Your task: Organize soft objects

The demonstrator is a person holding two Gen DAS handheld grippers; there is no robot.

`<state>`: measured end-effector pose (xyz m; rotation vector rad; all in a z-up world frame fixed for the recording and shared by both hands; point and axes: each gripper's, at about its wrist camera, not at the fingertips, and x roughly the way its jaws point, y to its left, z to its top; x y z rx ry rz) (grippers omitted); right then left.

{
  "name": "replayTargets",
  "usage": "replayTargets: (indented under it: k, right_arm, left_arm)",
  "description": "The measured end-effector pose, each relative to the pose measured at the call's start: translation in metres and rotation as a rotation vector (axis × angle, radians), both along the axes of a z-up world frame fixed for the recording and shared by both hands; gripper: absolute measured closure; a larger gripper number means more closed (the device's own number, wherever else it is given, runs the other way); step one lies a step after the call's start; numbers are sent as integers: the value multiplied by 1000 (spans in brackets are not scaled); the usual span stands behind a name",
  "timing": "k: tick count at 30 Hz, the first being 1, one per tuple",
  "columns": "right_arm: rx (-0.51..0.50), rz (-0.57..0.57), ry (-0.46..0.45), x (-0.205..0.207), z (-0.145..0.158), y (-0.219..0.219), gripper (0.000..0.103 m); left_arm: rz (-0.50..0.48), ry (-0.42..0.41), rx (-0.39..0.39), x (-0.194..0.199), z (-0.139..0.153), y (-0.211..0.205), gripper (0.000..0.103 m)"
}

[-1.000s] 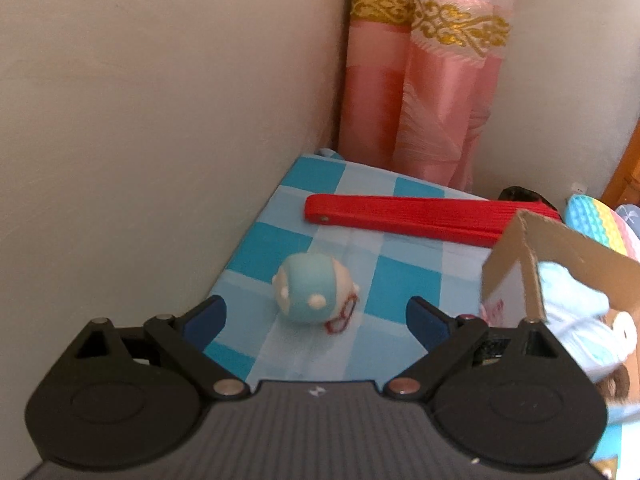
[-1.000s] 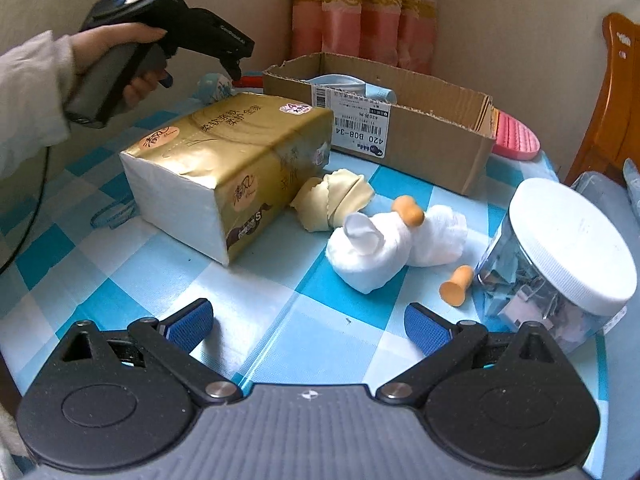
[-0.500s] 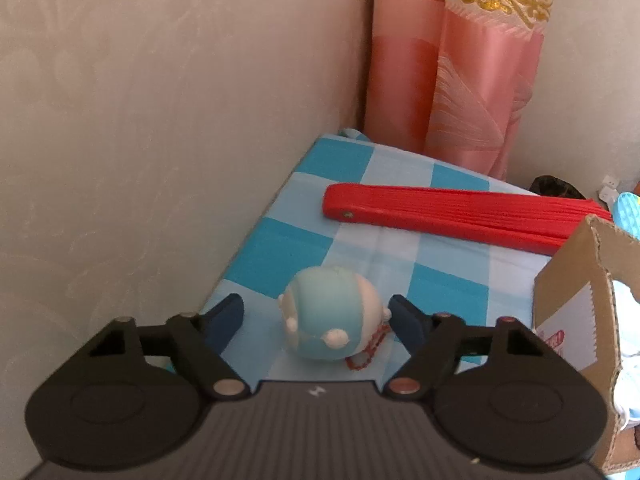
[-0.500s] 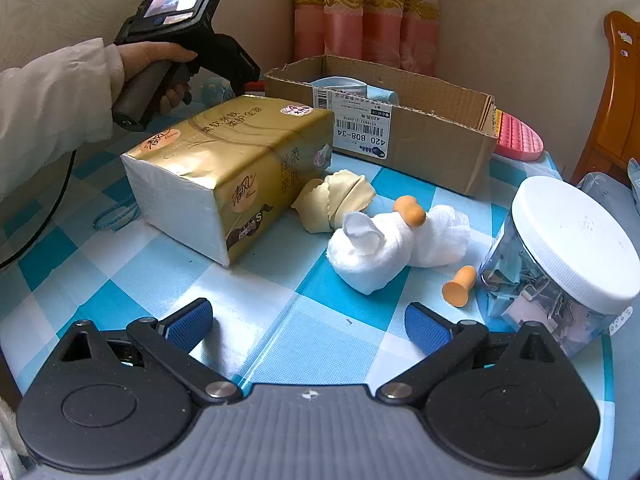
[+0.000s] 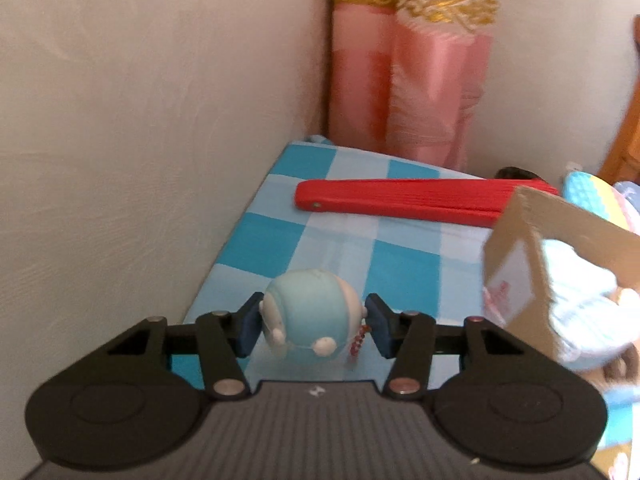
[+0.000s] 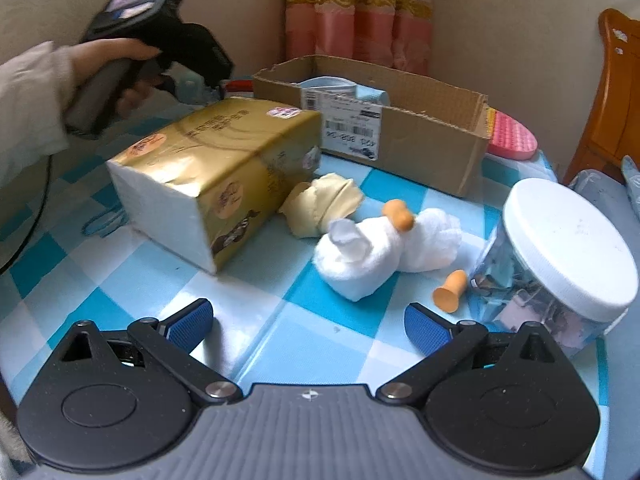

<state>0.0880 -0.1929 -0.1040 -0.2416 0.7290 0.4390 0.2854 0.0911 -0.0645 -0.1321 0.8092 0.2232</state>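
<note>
Your left tongs (image 5: 312,326) are pinched onto the little blue plush ball (image 5: 310,318), one pad on each side, so you're mid-grab on that one. It sits low over the checkered tabletop (image 5: 404,276), right by the wall; can't tell if it's lifted clear yet. Your right tongs (image 6: 308,322) are spread wide with nothing in them, hovering over the front of the tabletop.

Biggest thing around is the cardboard box (image 6: 420,136), open on top with some soft blue stuff inside already, so I'd guess that's where everything goes. From the left view its near corner (image 5: 516,240) is just to your right, so the next move is probably lift, swing right over that wall, and let go. Keep the squeeze gentle, the ball looks squishy and there's a red beaded charm (image 5: 358,342) dangling off it that could snag on the box edge.

Then there's the gold tissue pack (image 6: 216,176), near the box's front wall. In front of your right tongs: the white plush duck (image 6: 368,256) lying on its side, the yellow cloth (image 6: 324,204) between it and the tissues, and the plastic jar (image 6: 560,256) just beside the duck. I'd make the duck the obvious next pick for the right.
</note>
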Motion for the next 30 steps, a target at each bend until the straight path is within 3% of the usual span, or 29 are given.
replayTargets:
  k: [5,11,16,21,30]
  right_arm:
    - [-9,-41,-35,3,5,-3,2]
    - [-10,-73,-61,5,11,-5,18]
    - [-38,-97,-83,9,13,-1,25]
    - [-47,-100,-94,12,15,3,55]
    - [-83,-71,-87,-3,19,6,56]
  left_arm:
    - [-43,-11,8,-27,10,-7,50]
    - [-73,-26,-14,-58,19,-7,50]
    - [-84,-26,-45,-77,21,-6,50]
    - [-105,-33,-46,-93,25,-8,50]
    - [-157,-49,-40,-114,35,-15,50]
